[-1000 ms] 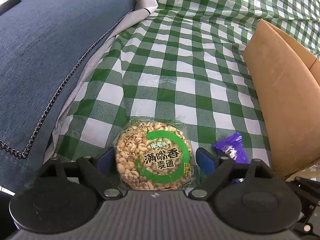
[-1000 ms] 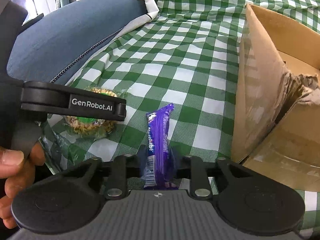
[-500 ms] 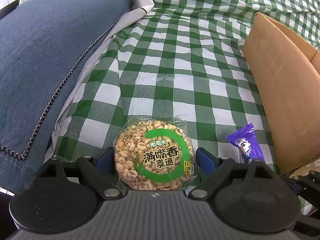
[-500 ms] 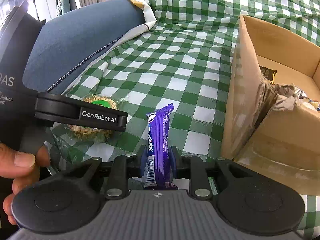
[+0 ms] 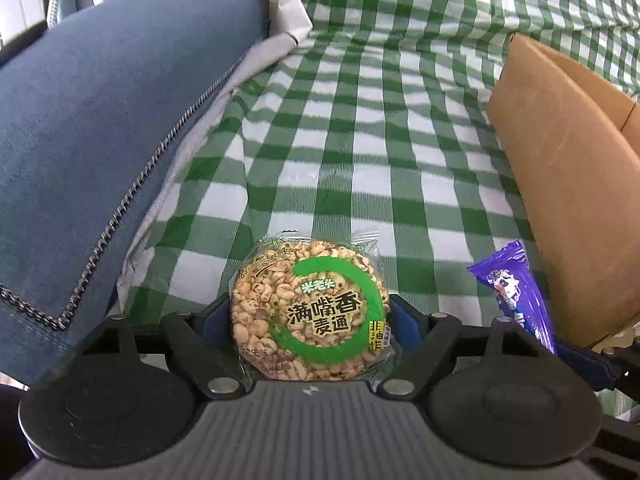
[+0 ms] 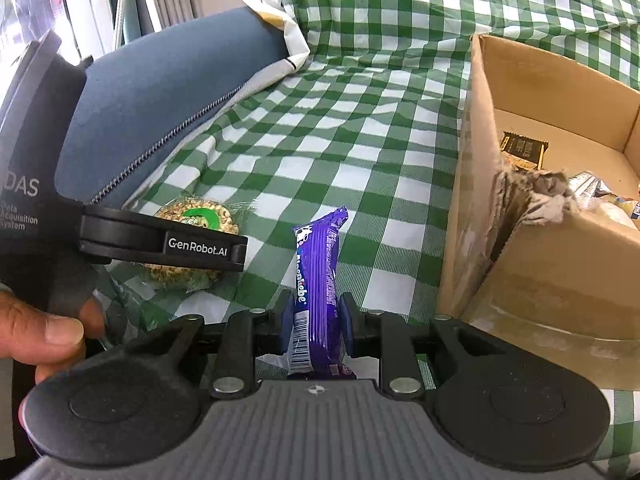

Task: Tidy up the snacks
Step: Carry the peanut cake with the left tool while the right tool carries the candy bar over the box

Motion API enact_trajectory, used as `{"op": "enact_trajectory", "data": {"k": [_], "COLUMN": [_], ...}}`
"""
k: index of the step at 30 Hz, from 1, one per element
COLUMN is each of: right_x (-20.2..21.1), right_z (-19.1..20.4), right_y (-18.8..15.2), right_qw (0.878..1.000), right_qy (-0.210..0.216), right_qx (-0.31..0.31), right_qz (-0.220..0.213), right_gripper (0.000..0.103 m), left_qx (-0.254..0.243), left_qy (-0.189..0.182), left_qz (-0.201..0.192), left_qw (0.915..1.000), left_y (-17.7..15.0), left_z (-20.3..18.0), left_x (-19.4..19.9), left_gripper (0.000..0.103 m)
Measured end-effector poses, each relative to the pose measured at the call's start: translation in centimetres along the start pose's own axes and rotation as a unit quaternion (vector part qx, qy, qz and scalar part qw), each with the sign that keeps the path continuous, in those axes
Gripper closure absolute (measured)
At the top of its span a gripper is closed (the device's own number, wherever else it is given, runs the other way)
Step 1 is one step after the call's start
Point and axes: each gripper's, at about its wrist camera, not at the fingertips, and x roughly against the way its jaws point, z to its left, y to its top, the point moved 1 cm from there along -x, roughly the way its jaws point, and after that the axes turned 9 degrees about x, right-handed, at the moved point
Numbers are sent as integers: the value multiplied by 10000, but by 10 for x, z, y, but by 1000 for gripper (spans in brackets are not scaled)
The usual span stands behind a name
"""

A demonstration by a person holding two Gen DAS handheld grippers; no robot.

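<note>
Your left gripper (image 5: 310,320) clamped the cake (image 5: 308,312), your right gripper (image 6: 316,320) pinched the bar (image 6: 318,272), and the box (image 6: 560,240) held packets, mostly hidden.

Torn cardboard box (image 6: 532,248) hides most snacks inside it.

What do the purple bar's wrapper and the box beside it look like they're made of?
Purple bar: glossy plastic film or foil, judging by the sheen and crimped end, held in the right gripper. Box: plain brown matte cardboard; a torn corner shows fuzzy grey paper fibre.
</note>
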Motion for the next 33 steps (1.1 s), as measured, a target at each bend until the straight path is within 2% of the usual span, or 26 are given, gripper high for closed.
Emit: {"op": "enact_trajectory", "data": {"k": [7,14,17,21,24,28,30,33], "right_x": [19,56,78,108,128,138,139,142], "right_z": [3,-4,-15,-42,-76,-126,-139,-143], "right_y": [6,25,36,47,45,25,16,13], "right_qw": [9992,9957,9930,9875,9810,9686,9630,9584], "right_qy": [78,15,-44,-150,-300,-676,-695,-732], "right_qx": [75,146,97,81,-231,-1005,-1374,-1403], "right_qz": [-376,-909,-1179,-1567,-1905,-2169,-2213,-2376], "right_gripper": [77,77,77,77,77,77,77,77], "left_qx": [266,588,560,344,181,104,69,-31], "left_qy": [-199,-427,-493,-524,-570,-739,-743,-737], "left_qz": [-584,-1323,-1485,-1525,-1407,-1099,-1022,-976], "left_qw": [9977,9885,9861,9863,9882,9911,9920,9925], "left_y": [5,11,11,8,10,8,10,18], "left_z": [5,12,10,1,-8,-16,-23,-39], "left_x": [27,59,67,68,64,59,63,72], "left_gripper": [19,19,19,19,19,19,19,19]}}
